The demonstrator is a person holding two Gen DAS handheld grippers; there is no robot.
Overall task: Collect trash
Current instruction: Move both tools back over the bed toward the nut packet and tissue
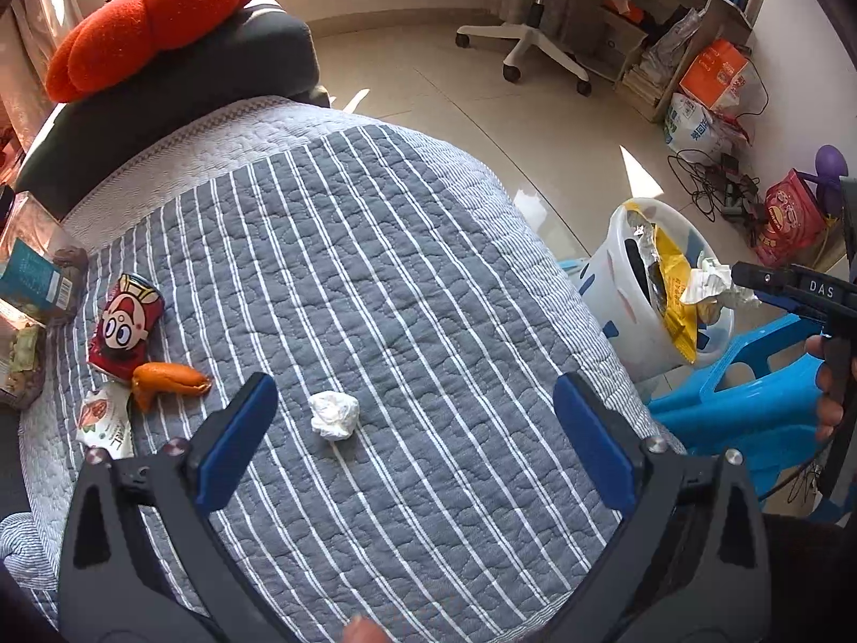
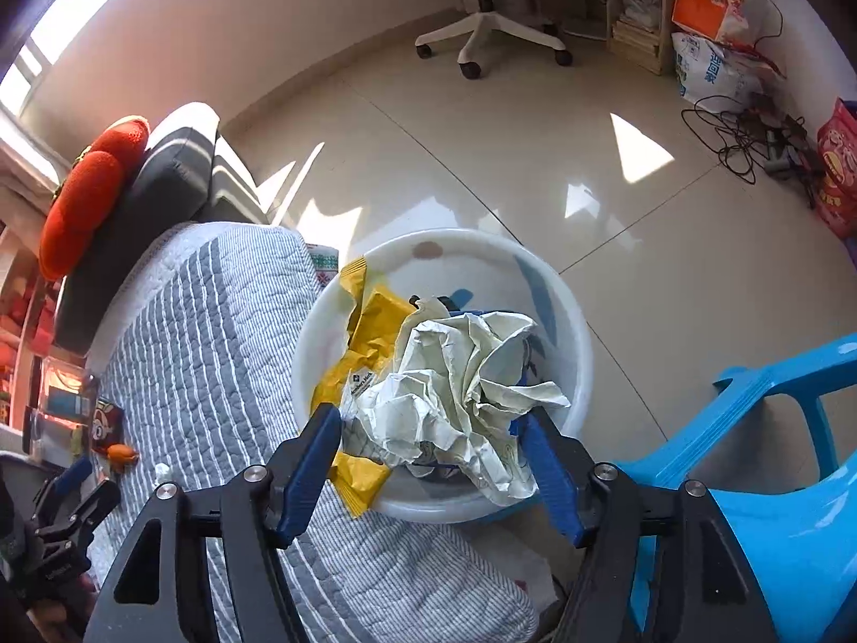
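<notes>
My left gripper [image 1: 418, 402] is open and empty above the striped quilt [image 1: 375, 268], with a small white paper ball [image 1: 333, 414] lying between its fingers, nearer the left one. A red cartoon can [image 1: 126, 327], an orange peel [image 1: 168, 380] and a small snack wrapper [image 1: 104, 423] lie at the quilt's left. My right gripper [image 2: 434, 428] hangs over the white trash bin [image 2: 581, 375]. A large crumpled white paper [image 2: 460, 386] sits between its open fingers on top of a yellow bag [image 2: 369, 332]; whether the pads touch it I cannot tell.
A blue plastic stool [image 2: 776, 482] stands right of the bin. An orange cushion [image 1: 155, 16] rests on the dark armrest [image 1: 187, 91]. Boxes and packets [image 1: 37, 289] sit at the far left. An office chair [image 1: 530, 32], bags and cables are across the tiled floor.
</notes>
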